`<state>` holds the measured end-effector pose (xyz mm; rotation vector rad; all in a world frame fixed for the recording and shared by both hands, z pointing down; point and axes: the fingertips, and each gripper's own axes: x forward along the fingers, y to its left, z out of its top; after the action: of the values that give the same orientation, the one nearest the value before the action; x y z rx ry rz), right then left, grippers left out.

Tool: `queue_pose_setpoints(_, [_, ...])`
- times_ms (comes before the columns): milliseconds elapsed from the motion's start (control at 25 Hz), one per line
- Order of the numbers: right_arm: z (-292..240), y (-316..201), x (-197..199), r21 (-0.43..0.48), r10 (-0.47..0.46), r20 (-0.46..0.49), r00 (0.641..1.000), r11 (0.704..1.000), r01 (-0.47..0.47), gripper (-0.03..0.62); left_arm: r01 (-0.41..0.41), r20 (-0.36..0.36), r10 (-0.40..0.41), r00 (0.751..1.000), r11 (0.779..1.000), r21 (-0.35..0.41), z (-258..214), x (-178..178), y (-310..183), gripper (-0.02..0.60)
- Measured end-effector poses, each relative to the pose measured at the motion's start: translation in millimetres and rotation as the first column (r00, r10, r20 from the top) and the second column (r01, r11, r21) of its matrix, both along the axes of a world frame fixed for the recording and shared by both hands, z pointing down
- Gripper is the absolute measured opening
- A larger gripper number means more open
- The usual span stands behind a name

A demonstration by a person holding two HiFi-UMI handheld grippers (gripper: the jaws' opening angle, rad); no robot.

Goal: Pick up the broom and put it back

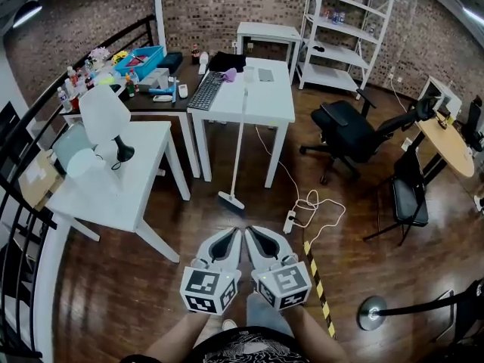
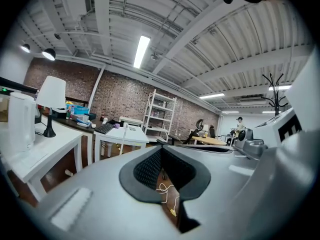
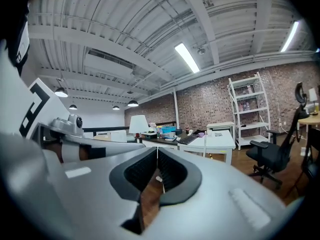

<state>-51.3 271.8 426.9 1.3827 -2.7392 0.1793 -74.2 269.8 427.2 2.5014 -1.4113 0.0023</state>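
Head view looks steeply down; gripper views level along jaws (all share desk [image 1: 272,100]).

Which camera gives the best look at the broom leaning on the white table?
The head view: the whole broom shows from above, top end leaning on the white table, brush on the floor. Both gripper views catch only its handle, a thin distant line beside that table.

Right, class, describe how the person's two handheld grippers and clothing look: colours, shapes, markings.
Both the left gripper and right gripper have pale grey plastic bodies tapering to two jaws lined with black ribbed pads. Each carries a white cube printed with black square markers at its rear. The person wears a black top with white pattern, forearms bare.
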Motion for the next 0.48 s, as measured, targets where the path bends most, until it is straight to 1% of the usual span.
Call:
queue_pose_setpoints(240, [7.3,-97.3,6.5,-0.003,-0.048,0.002,0.999,0.999,0.048,0.0,0.041,0.008,-0.041,0.999,0.999,-0.016,10.6,6.0,-97.3,0.005])
queue_pose_setpoints(480, [4.4,-196.2,37.5,-0.013,-0.076,0.008,0.997,0.997,0.076,0.0,0.069,0.005,-0.069,0.998,0.997,-0.033,6.6,35.7,-195.7,0.005])
